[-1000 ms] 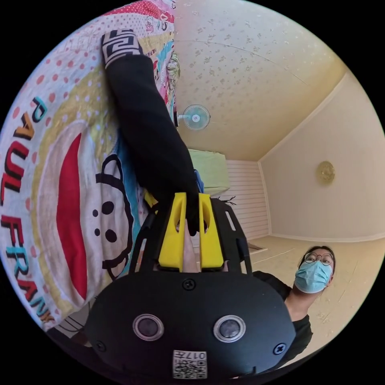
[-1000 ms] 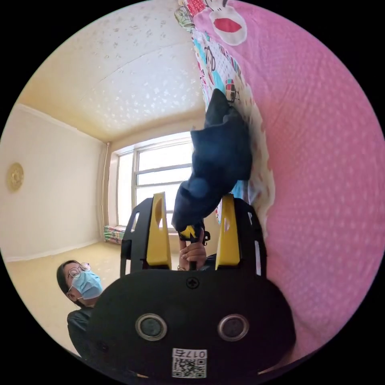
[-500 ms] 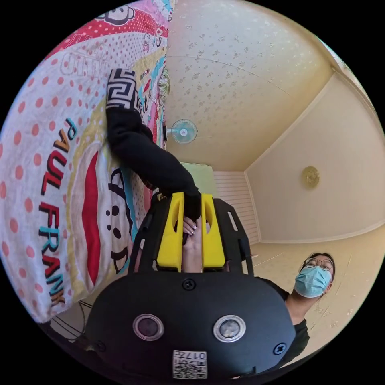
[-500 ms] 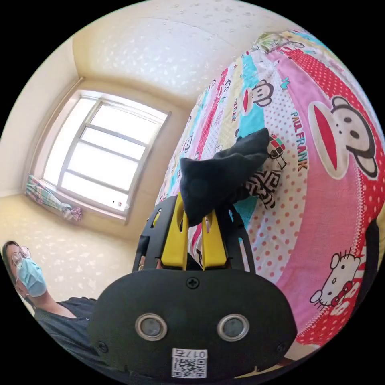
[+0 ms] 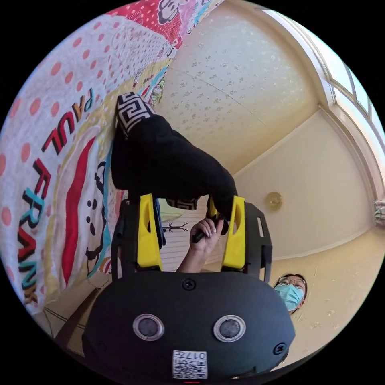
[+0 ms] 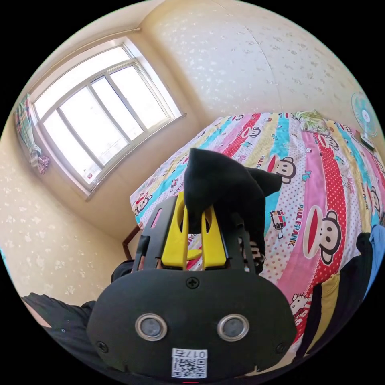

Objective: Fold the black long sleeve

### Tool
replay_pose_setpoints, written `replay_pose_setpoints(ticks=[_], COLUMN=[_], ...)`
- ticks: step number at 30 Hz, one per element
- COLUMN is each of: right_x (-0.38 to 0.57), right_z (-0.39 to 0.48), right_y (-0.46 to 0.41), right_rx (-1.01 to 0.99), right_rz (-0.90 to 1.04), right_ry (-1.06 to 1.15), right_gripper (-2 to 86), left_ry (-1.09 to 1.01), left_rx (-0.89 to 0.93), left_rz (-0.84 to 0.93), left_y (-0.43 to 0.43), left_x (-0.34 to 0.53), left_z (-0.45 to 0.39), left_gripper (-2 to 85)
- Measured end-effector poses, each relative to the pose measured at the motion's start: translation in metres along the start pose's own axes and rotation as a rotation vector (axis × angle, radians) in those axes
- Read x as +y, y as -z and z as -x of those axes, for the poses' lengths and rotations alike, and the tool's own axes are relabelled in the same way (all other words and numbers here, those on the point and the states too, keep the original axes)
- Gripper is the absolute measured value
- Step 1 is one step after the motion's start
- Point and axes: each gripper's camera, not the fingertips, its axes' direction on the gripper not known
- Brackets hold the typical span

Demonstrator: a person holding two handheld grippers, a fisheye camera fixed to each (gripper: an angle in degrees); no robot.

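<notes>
Between the jaws, right gripper view: black cloth of the black long-sleeve garment (image 6: 224,188) is seen bunched, with both yellow jaws of the right gripper (image 6: 194,218) pressed together on a fold of it.
Left gripper (image 5: 191,208): the yellow jaws are held wide apart; a fold of the black garment (image 5: 168,164) is draped over their tips and touches the right-hand jaw tip, without being pinched.
Black garment, left gripper view: it is lifted off the bed, with a black-and-white key-pattern cuff (image 5: 131,111) resting against the sheet.
Black garment, right gripper view: it hangs down beside the gripper body; a patterned band is glimpsed low on it, half hidden.
Hand (image 5: 205,232): it is seen between the left jaws, closed round a dark handle; what it holds cannot be made out fully.
Cartoon-monkey striped bedsheet (image 6: 321,192): it is spread over the bed under the garment, in pink, red, teal and yellow stripes.
Far bed edge: dark and yellow cloth (image 6: 333,296) lies there.
Beyond: a white-framed window (image 6: 100,116), a small fan (image 6: 364,114), and a person in a mask (image 5: 290,290).
</notes>
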Motion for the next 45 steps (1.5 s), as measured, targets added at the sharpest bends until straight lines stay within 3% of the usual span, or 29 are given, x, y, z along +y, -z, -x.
replay_pose_setpoints(ticks=[3,6,8,11,14,18,22,29,32,36,38,40,45], right_x=[0.020,0.048,0.062,0.066,0.057,0.025,-0.044,-0.128,-0.128,-0.076,-0.027,0.007,0.055], right_z=[0.019,0.035,0.055,0.096,0.140,0.168,0.194,0.286,0.278,0.231,0.188,0.152,0.087], right_y=[-0.026,-0.046,-0.047,-0.029,-0.016,-0.065,-0.179,-0.254,-0.318,-0.381,-0.389,-0.385,-0.318], right_rx=[-0.009,-0.018,-0.012,0.006,-0.107,-0.203,-0.385,-0.517,-0.556,-0.572,-0.652,-0.602,-0.459], right_rz=[0.071,0.126,0.136,0.096,0.077,0.174,0.326,0.260,0.320,0.471,0.529,0.592,0.639], right_ry=[0.016,0.030,0.058,0.143,0.257,0.284,0.274,0.345,0.274,0.155,0.090,0.014,-0.081], right_gripper=[1.0,1.0,0.9,0.7,0.7,0.8,0.7,1.0,1.5,1.9,1.4,1.1,0.6], left_ry=[-0.004,0.053,0.109,0.138,0.019,-0.082,-0.162,-0.504,-0.450,-0.196,-0.120,-0.085,-0.159], left_rx=[0.167,0.121,0.104,0.324,0.400,0.192,-0.022,-0.523,-0.697,-0.888,-0.839,-0.736,-0.606], left_rz=[-0.036,-0.013,0.049,0.175,0.265,0.099,-0.103,-0.185,-0.332,-0.487,-0.476,-0.480,-0.516], left_y=[0.006,0.008,0.000,-0.026,-0.040,-0.001,0.062,0.070,0.100,0.172,0.198,0.224,0.233], left_x=[0.000,0.000,0.002,0.012,0.024,0.010,-0.050,-0.104,-0.121,-0.105,-0.084,-0.046,0.013], left_z=[-0.008,-0.011,-0.010,-0.025,-0.078,-0.140,-0.196,-0.324,-0.299,-0.183,-0.129,-0.079,-0.057], left_gripper=[22.8,19.6,17.1,11.3,9.7,9.1,8.0,8.2,8.8,10.5,10.5,7.6,-0.5])
